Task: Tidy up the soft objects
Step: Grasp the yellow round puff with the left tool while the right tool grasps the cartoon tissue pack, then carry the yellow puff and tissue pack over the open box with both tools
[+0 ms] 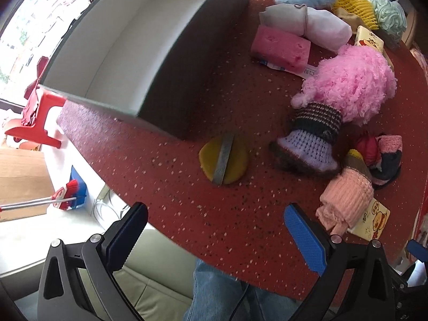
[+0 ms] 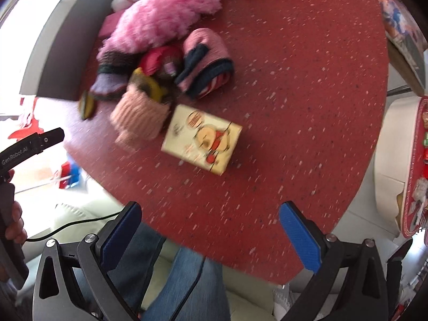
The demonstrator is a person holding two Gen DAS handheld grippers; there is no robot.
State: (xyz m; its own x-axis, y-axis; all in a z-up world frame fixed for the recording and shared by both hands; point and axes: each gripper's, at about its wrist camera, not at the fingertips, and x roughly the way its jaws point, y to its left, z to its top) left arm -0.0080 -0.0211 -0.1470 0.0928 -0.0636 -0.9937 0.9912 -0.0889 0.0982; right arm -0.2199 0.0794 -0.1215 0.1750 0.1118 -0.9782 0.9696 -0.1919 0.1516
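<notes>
Both my left gripper (image 1: 216,230) and right gripper (image 2: 211,230) gape wide, holding nothing, over the table (image 2: 294,80) edge. Soft things lie loose beside the box (image 1: 128,42), likely their destination; the yellow sponge (image 1: 223,159) sits nearest my left.

Light: daylight from the window (image 1: 29,21) at left, blown out to white.
Shadow: soft, under the grey box (image 1: 171,61).
Blur: right wrist view smeared (tissue pack (image 2: 202,139) print unreadable); left wrist view sharper.
Edges: fisheye bending, dark vignetted corners.
</notes>
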